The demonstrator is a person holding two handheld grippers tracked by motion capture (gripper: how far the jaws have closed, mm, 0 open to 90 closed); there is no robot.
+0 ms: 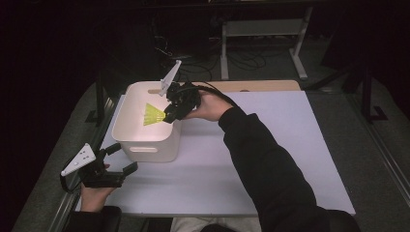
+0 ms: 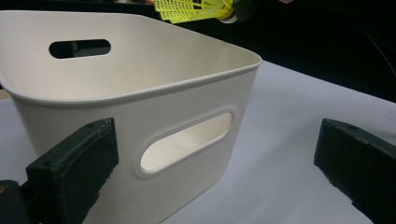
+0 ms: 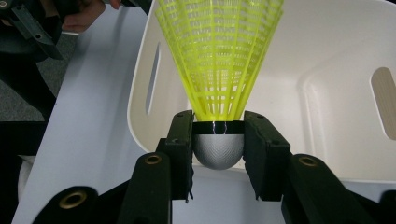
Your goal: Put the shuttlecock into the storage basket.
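Note:
A yellow shuttlecock (image 1: 153,115) (image 3: 219,56) (image 2: 194,9) with a white cork hangs over the open white bin (image 1: 140,140) (image 3: 327,116) (image 2: 154,88). My right gripper (image 1: 170,115) (image 3: 218,140) is shut on its cork, with the skirt pointing into the bin above the right rim. Down at the table's near left, my left gripper (image 1: 122,158) (image 2: 215,163) is open with nothing between its jaws and faces the bin's near wall with its handle slot (image 2: 187,142).
The bin stands on a white table top (image 1: 270,145), near its left edge. A wooden board (image 1: 261,85) lies along the far edge. Behind the table stands a metal frame (image 1: 263,38) amid cables on a dark floor.

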